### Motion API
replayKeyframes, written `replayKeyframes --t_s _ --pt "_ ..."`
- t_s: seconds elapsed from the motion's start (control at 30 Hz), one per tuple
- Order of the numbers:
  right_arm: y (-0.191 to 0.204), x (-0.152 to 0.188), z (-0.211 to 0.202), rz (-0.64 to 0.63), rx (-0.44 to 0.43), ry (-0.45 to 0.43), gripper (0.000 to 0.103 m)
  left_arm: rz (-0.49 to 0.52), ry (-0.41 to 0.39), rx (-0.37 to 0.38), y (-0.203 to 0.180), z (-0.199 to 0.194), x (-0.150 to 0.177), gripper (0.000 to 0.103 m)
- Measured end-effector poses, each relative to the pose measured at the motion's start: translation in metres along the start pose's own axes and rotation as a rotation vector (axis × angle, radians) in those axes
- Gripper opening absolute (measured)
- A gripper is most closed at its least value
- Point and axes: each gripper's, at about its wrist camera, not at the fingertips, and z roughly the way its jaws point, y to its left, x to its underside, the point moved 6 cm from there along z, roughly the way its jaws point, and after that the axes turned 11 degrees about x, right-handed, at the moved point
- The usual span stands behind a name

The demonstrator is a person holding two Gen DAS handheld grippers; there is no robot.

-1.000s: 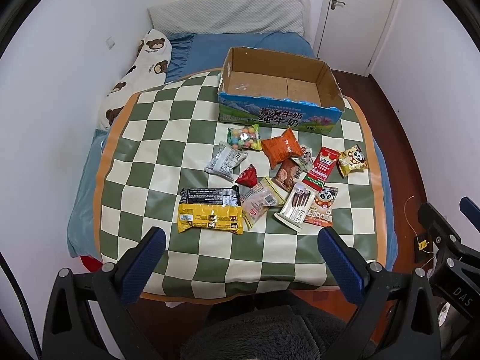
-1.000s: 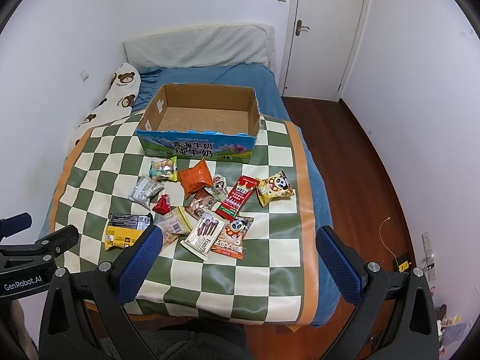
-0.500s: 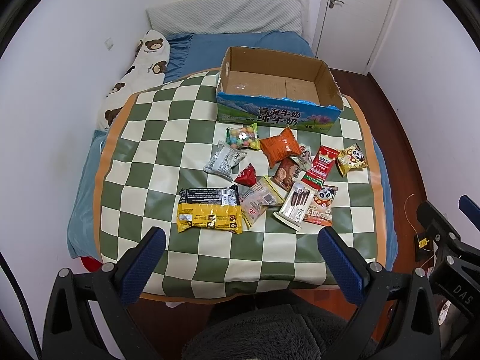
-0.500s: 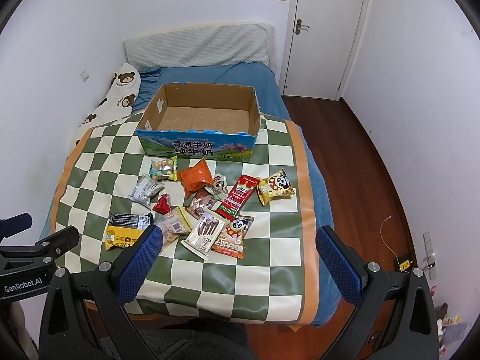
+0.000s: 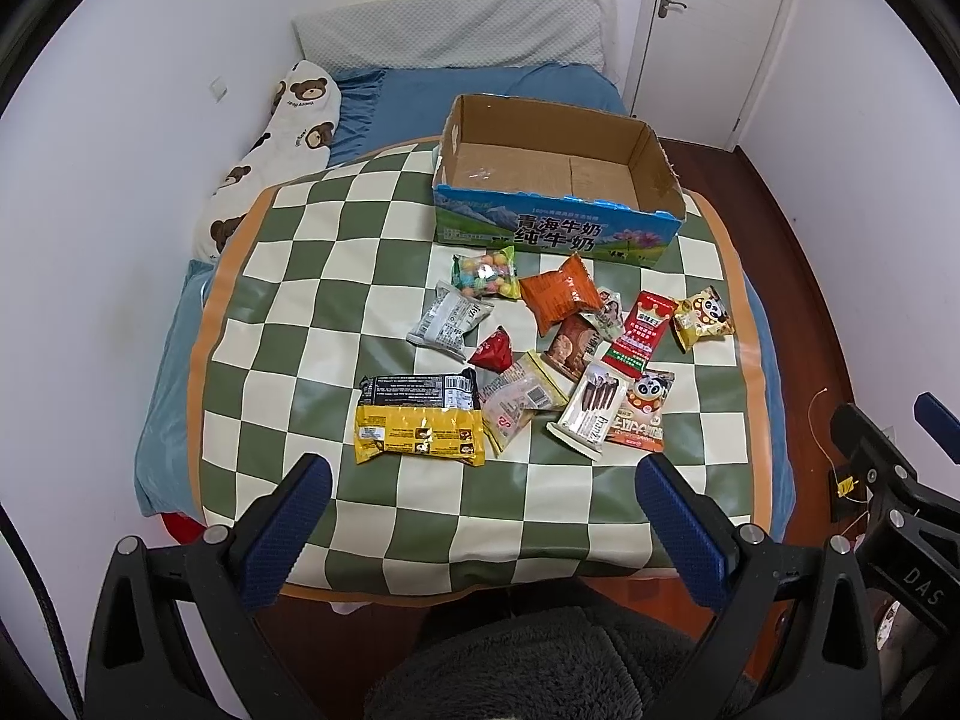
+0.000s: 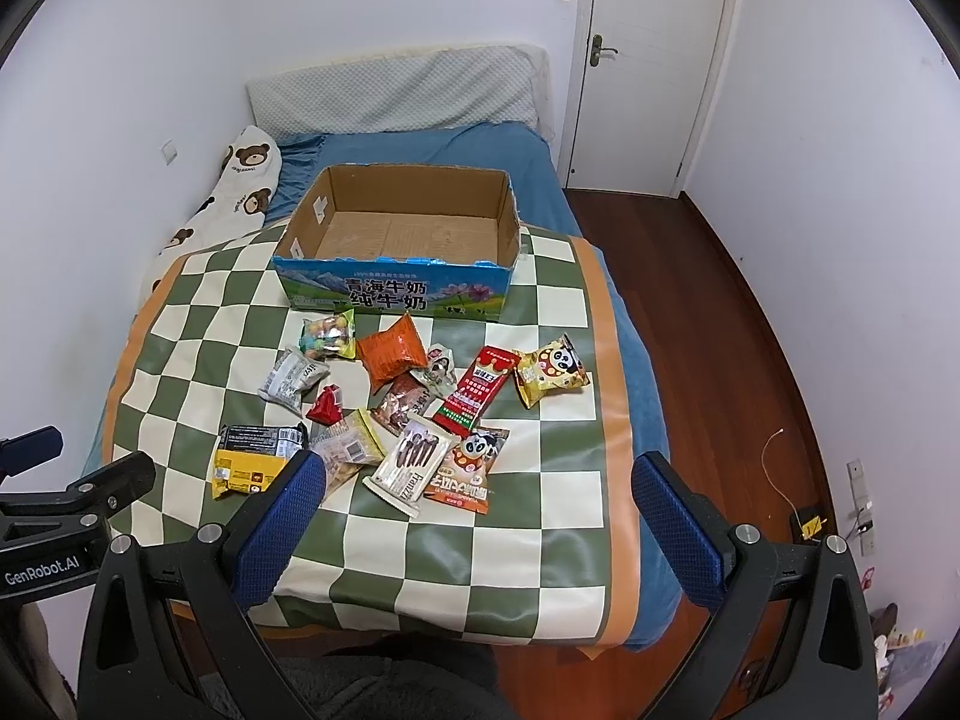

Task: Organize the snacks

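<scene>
Several snack packets lie in a loose pile on a green-and-white checked mat [image 5: 288, 300] [image 6: 540, 528]: a yellow-and-black bar pack [image 5: 420, 420] [image 6: 252, 456], an orange bag [image 5: 558, 300] [image 6: 393, 351], a red stick pack [image 5: 639, 336] [image 6: 480, 390], a yellow panda bag [image 5: 702, 318] [image 6: 552, 369]. An empty open cardboard box [image 5: 555, 234] [image 6: 396, 294] stands behind them. My left gripper [image 5: 480, 516] is open and empty, above the mat's near edge. My right gripper [image 6: 480, 516] is open and empty, near the mat's front right.
The mat lies on a bed with a blue sheet [image 6: 438, 150], a bear-print pillow [image 5: 270, 144] at the left and a grey headboard cushion [image 6: 396, 90]. White walls and a door [image 6: 654, 60] are behind. Wooden floor [image 6: 720, 330] runs along the right.
Both views have shifted very slightly; the snacks and box have not moved and both grippers stay open.
</scene>
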Motion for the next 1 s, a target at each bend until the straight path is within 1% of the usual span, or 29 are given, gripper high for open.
replayKeyframes --t_s 0.43,0.6,0.73,0.8,0.87,0.93,1.0 --pt "0.001 0.006 0.002 -0.003 -0.009 0.017 0.103 0.002 0.002 0.000 -0.005 -0.003 0.004 0.103" --pt "-0.001 0.006 0.008 -0.003 -0.014 0.031 0.103 -0.010 0.009 0.001 -0.006 -0.003 0.007 0.103" --pt "-0.001 0.006 0.014 0.004 -0.020 0.039 0.103 -0.035 0.010 -0.005 0.001 0.003 0.007 0.103" --pt "-0.002 0.006 0.020 0.011 -0.017 0.040 0.103 -0.067 0.012 -0.015 0.010 0.015 0.004 0.103" --pt "0.000 0.006 0.035 0.030 -0.030 0.058 0.103 -0.129 0.035 -0.011 0.025 0.034 0.002 0.103" --pt "0.003 0.009 0.059 0.051 -0.046 0.100 0.103 -0.194 0.068 -0.006 0.040 0.056 0.001 0.103" --pt "0.012 0.014 0.091 0.073 -0.073 0.151 0.103 -0.295 0.112 0.019 0.062 0.087 0.002 0.103"
